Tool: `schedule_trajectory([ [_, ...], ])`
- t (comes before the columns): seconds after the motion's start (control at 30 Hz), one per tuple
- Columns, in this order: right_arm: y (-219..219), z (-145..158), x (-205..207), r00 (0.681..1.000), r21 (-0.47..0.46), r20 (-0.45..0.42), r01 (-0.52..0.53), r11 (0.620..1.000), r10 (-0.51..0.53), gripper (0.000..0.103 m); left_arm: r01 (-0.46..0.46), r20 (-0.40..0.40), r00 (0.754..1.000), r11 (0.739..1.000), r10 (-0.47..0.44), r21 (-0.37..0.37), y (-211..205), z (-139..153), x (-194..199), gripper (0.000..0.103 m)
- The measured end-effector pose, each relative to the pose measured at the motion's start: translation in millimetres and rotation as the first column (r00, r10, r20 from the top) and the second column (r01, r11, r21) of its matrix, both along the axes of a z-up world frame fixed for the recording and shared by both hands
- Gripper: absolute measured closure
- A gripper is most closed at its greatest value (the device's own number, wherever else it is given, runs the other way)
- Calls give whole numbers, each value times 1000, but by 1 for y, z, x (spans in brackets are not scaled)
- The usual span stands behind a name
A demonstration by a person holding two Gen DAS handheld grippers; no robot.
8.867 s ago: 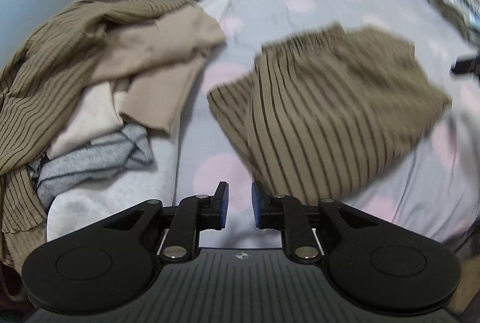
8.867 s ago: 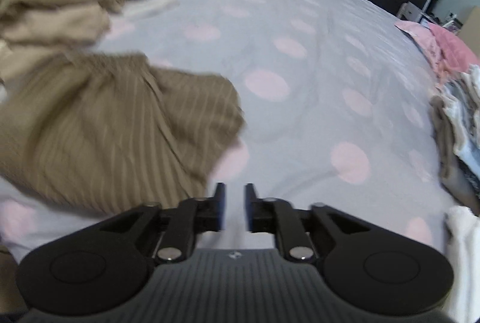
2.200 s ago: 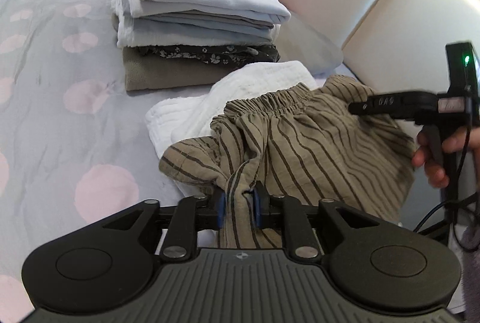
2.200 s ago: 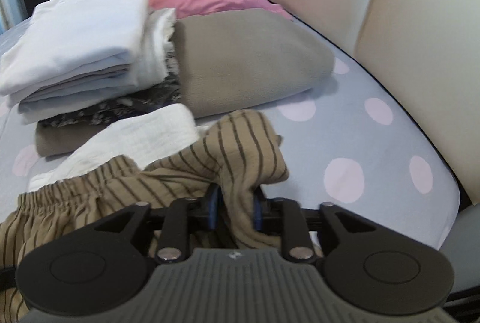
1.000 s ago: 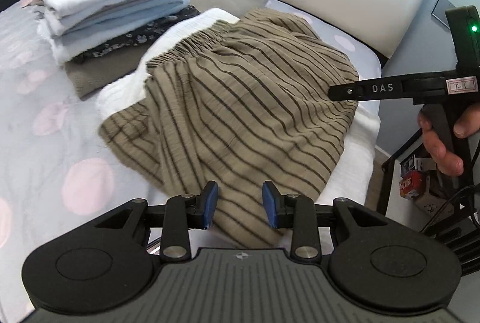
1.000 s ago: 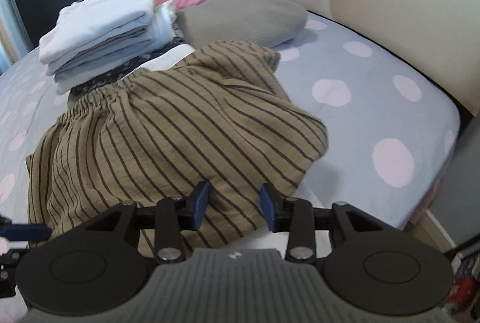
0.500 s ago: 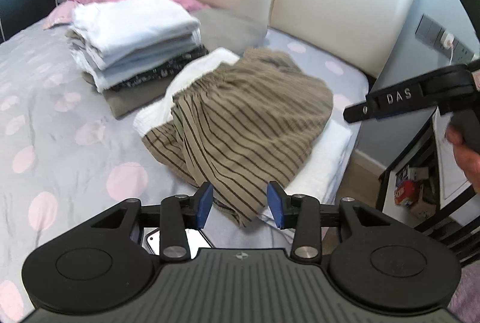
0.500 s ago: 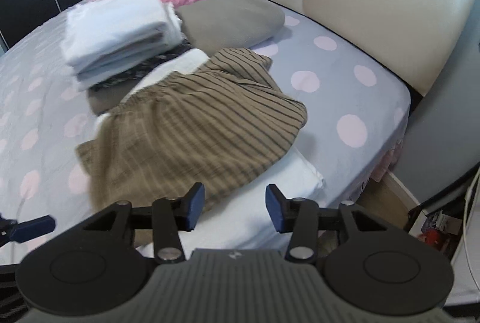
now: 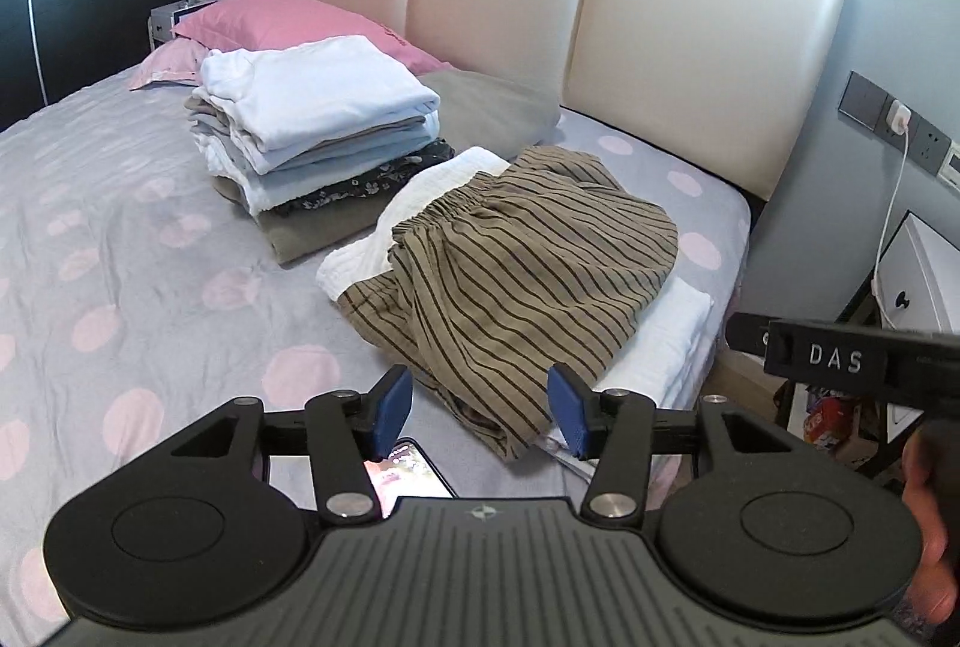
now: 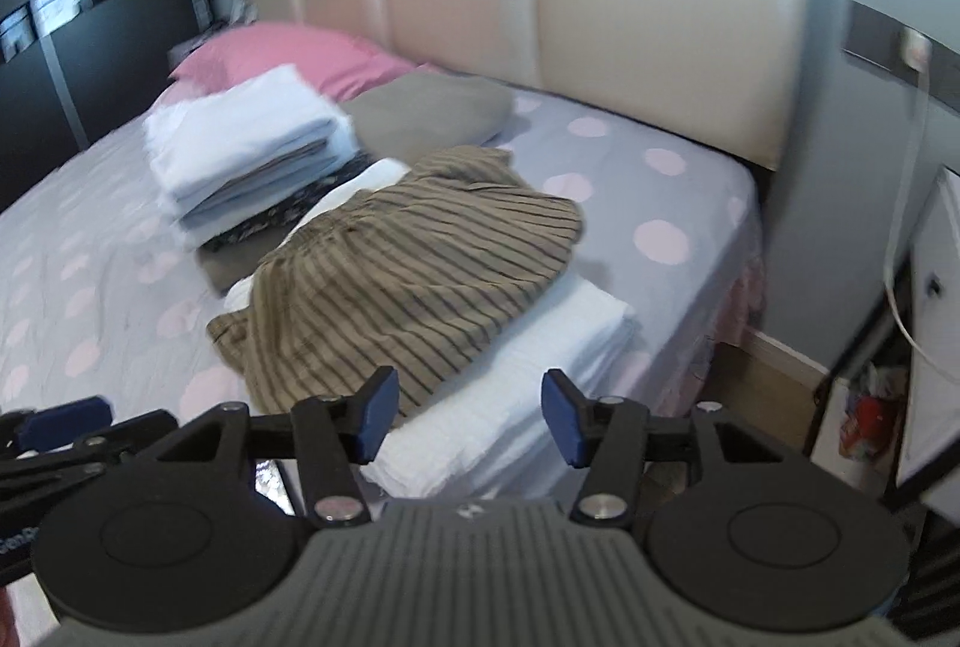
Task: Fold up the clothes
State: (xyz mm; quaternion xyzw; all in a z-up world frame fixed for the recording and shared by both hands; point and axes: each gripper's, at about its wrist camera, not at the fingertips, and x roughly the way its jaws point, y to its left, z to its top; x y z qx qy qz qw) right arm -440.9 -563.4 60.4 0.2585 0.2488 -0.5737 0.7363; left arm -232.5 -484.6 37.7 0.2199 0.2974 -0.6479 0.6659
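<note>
Both grippers, left (image 9: 477, 410) and right (image 10: 468, 416), are backing away with jaws wide and empty, leaving the striped shorts (image 9: 522, 275) resting on the white pile (image 9: 666, 341), apparently stacked.

I count one striped garment (image 9: 516, 275), one folded stack (image 9: 318, 131), two pillows: pink (image 9: 288, 26), grey (image 9: 492, 110).

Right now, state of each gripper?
Left gripper: open, holding nothing.
Right gripper: open, holding nothing; striped garment lies released on the bed.
</note>
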Motion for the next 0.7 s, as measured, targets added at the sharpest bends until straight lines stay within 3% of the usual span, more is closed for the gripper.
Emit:
schedule_trajectory([
  [0.1,11,-8,1,998,4,16,56,998,-57,44,-1,32,999,1000,1,-2,0,-1,-1,54],
  [0.23,17,-18,3,999,40,24,40,998,-41,44,4,25,1000,1000,-4,3,1,-5,0,53],
  [0.7,21,-21,13,1000,18,3,15,1000,-15,40,-1,6,1000,1000,1,22,3,-9,8,53],
])
